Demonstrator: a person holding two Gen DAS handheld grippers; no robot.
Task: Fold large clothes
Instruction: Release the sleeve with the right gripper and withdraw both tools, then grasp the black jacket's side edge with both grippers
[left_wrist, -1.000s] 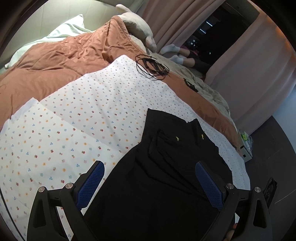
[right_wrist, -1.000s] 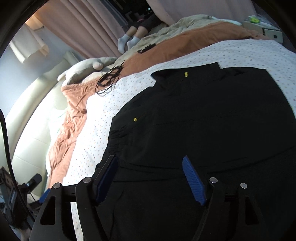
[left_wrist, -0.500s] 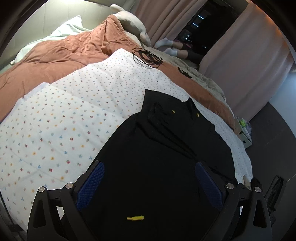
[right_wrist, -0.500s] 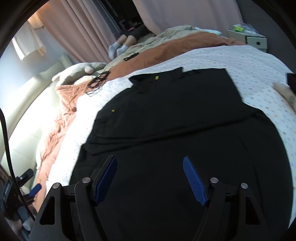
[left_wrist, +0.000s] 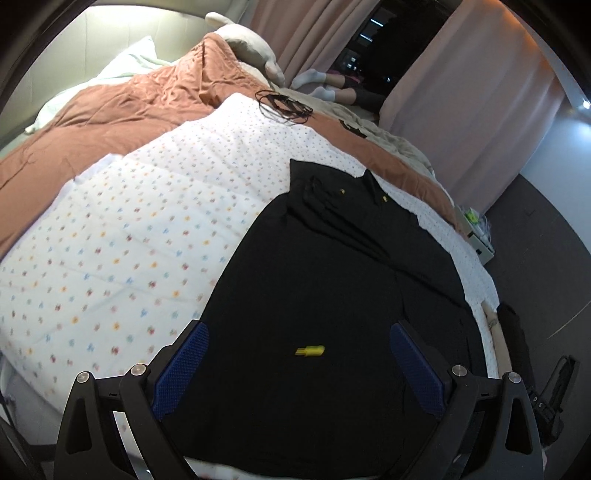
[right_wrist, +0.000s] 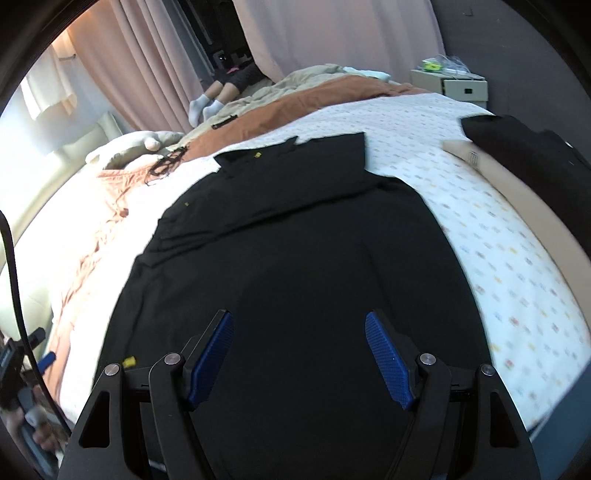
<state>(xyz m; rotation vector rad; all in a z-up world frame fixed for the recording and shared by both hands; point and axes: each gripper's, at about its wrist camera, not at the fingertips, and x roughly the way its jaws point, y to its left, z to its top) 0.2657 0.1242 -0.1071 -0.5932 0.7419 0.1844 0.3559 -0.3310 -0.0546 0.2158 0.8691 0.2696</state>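
Both tongs, left tongs (left_wrist: 297, 363) and right tongs (right_wrist: 299, 356), are pulling back released and empty toward the near hem of the large black garment (right_wrist: 295, 258), lying half-folded on the flower-print bedsheet (left_wrist: 140, 236), suggesting the next fold.

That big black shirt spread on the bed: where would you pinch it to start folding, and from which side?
Probably at the near hem of the black shirt, one gripper by each corner, coming in low from the foot edge of the bed. It lies flat with the collar far away, so the bottom edge is the closest loose edge. The left gripper and right gripper are both open above it.
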